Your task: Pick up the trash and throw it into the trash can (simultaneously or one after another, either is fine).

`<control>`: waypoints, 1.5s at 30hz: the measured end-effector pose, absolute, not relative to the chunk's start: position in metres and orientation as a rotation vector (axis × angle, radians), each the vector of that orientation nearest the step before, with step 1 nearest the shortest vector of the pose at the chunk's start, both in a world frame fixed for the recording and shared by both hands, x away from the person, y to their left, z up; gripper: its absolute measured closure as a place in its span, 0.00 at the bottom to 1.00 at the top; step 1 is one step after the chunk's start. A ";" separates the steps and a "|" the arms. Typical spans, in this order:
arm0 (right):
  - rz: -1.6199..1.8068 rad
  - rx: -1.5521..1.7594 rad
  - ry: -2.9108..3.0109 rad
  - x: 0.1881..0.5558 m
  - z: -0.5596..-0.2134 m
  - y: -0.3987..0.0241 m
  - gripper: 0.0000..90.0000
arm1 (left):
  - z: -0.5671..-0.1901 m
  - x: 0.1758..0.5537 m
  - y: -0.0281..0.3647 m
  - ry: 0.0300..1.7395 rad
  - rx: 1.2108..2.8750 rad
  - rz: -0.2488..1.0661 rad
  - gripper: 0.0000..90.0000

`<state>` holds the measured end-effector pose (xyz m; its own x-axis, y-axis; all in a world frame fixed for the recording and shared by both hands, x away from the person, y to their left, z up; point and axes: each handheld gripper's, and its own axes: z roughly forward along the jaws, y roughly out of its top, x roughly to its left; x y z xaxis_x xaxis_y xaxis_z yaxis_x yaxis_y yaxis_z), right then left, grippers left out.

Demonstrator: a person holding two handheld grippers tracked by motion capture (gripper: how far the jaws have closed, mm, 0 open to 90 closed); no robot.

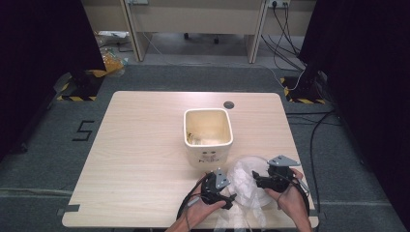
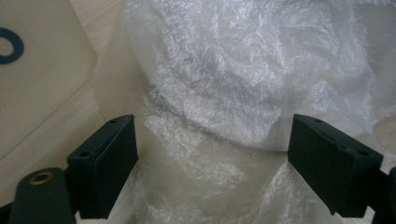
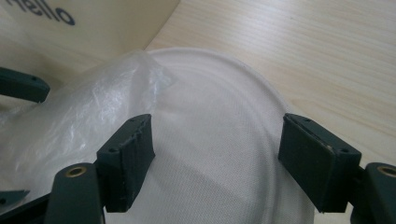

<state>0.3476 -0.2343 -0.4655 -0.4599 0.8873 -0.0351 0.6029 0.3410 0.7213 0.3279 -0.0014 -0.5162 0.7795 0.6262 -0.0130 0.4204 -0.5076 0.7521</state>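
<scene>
Both the left gripper (image 1: 231,197) and right gripper (image 1: 255,178) gape empty around the crumpled plastic bag (image 1: 247,181), at 5 o'clock of the bin (image 1: 208,133); next, likely pinch its edges.

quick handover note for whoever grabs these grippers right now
Left gripper: open, jaws either side of the crumpled clear plastic bag, not pressing it.
Right gripper: open over the white round lid; nothing held.
Bag and lid lie at the table's near right edge, in front of the cream bin.
Done: nothing gripped yet.
Left: probably grip the bag.
</scene>
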 end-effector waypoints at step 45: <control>0.799 1.367 2.105 0.384 -0.463 -0.245 0.33 | -0.502 0.309 0.163 1.007 1.986 0.368 0.18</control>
